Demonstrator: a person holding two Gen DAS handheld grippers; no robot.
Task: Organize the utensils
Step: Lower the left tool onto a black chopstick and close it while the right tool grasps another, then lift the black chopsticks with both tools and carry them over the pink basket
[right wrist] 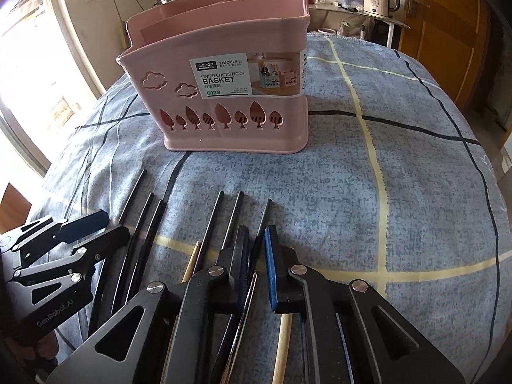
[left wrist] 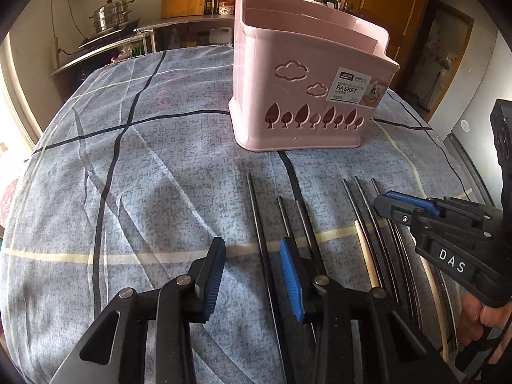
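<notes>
Right gripper (right wrist: 256,249): jaws clamped on black chopstick (right wrist: 260,224). Left gripper (left wrist: 252,275): apart. Step: pickup. Next: lift to pink basket (right wrist: 224,121).

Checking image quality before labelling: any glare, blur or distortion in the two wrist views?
Left wrist: strong fisheye bending, dark corners, window blown out at left; pink chopsticks basket sharp. Right wrist: same curvature, window glare at upper left, tablecloth evenly lit, basket label legible, no motion blur.
</notes>
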